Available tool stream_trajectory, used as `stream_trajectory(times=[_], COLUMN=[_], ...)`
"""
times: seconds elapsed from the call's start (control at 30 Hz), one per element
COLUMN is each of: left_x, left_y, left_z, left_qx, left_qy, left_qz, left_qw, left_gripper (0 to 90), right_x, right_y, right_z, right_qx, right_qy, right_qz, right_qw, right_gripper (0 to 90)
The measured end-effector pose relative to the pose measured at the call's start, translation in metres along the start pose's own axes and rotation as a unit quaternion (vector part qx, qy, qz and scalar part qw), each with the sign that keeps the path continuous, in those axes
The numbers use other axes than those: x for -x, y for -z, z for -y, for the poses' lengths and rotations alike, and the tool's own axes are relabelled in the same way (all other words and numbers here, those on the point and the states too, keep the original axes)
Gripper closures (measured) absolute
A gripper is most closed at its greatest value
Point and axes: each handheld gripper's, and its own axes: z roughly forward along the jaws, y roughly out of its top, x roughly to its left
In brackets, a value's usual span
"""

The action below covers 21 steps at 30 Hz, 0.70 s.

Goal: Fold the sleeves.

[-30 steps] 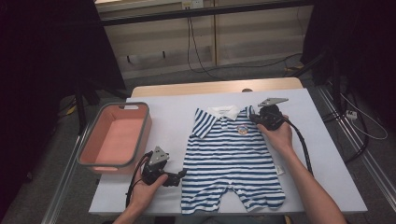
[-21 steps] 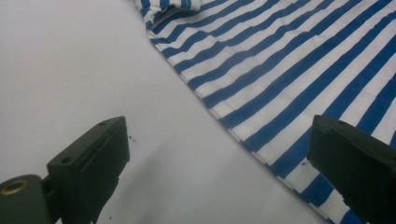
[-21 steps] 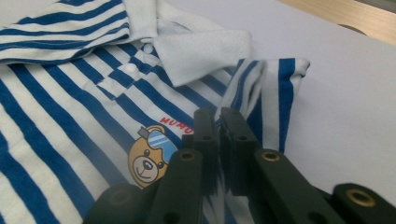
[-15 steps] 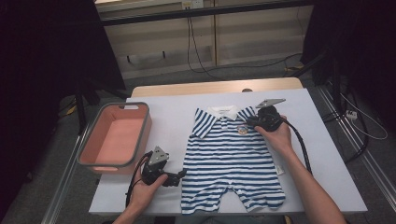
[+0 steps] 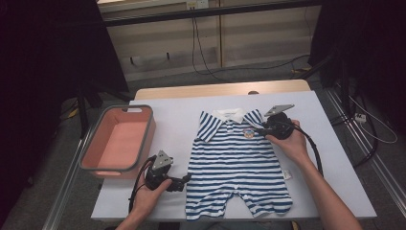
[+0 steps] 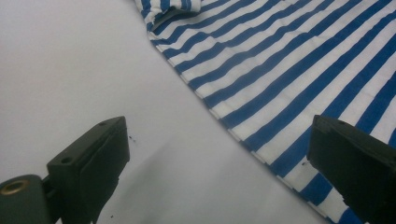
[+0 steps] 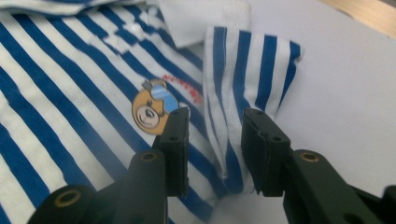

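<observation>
At the far left of the surface (image 5: pixel 335 158) sits a pink tray (image 5: pixel 119 139) with a grey rim, nothing in it. Just right of its near corner the left claw (image 5: pixel 184 181) rests low on the white cover, its jaws set wide apart with nothing between them; in the left gripper view the edge of the striped cloth runs across just ahead of them, and one jaw hangs over the stripes without pressing on them.

The baby romper (image 5: pixel 237 163), blue and white striped with a white collar and a small bear badge (image 7: pixel 154 106) on the chest, lies flat on its back in the middle of the surface, collar away from the person, legs toward them.

Further right, the right claw (image 5: pixel 261 130) is at the romper's shoulder. Its jaws have just been opening: a second ago they were nearly shut there, and now they stand a little apart. In the right gripper view the short sleeve (image 7: pixel 247 60) lies folded in over the chest, a ridge of it running between the jaws, which no longer pinch it. That reads as a release: the sleeve fold looks placed, and folding seems to be at an early stage, with the other sleeve, near the left claw's side, still spread out.
</observation>
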Motion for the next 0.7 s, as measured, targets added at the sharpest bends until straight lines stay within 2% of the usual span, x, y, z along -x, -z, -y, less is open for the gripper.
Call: stream_trajectory(times=[0.07, 0.13, 0.17, 0.27, 0.4, 0.53, 0.57, 0.6, 0.63, 0.7], left_x=[0.000, -0.001, -0.001, -0.001, -0.001, -0.001, -0.001, 0.000, 0.000, 0.000], left_y=[0.000, -0.001, -0.001, -0.002, -0.001, -0.001, -0.001, -0.002, -0.002, -0.002], left_z=[0.000, 0.000, 0.000, -0.001, -0.001, 0.000, 0.000, 0.000, 0.000, 0.000], left_qx=[-0.001, -0.001, -0.002, -0.002, 0.000, -0.002, -0.002, -0.002, -0.003, -0.003], left_qy=[-0.001, -0.001, -0.001, -0.001, -0.001, -0.001, -0.001, -0.002, -0.003, -0.004], left_qz=[-0.001, 0.000, 0.000, 0.000, -0.001, -0.001, 0.000, 0.001, 0.001, 0.002], left_qw=[1.0000, 1.0000, 1.0000, 1.0000, 1.0000, 1.0000, 1.0000, 1.0000, 1.0000, 1.0000], left_gripper=[6.1, 6.0, 6.0, 6.0, 6.1, 6.0, 6.1, 6.0, 6.0, 6.0], right_x=[-0.002, -0.004, -0.004, -0.006, -0.011, -0.011, -0.010, -0.008, -0.006, -0.004], right_y=[-0.003, -0.006, -0.007, -0.007, -0.005, 0.000, 0.001, 0.001, 0.000, -0.003], right_z=[0.004, 0.007, 0.009, 0.010, 0.010, 0.009, 0.008, 0.008, 0.007, 0.009], right_qx=[-0.013, -0.022, -0.022, -0.020, -0.017, -0.001, 0.005, 0.008, 0.009, 0.002], right_qy=[0.007, 0.016, 0.015, 0.009, 0.015, 0.018, 0.016, 0.011, 0.007, 0.005], right_qz=[0.003, 0.009, 0.004, -0.003, -0.015, -0.006, -0.004, 0.001, 0.007, 0.011], right_qw=[0.9999, 0.9996, 0.9996, 0.9998, 0.9996, 0.9998, 0.9999, 0.9999, 0.9999, 0.9999], right_gripper=[67.6, 82.8, 90.0, 90.0, 90.0, 90.0, 87.1, 77.3, 71.7, 66.8])
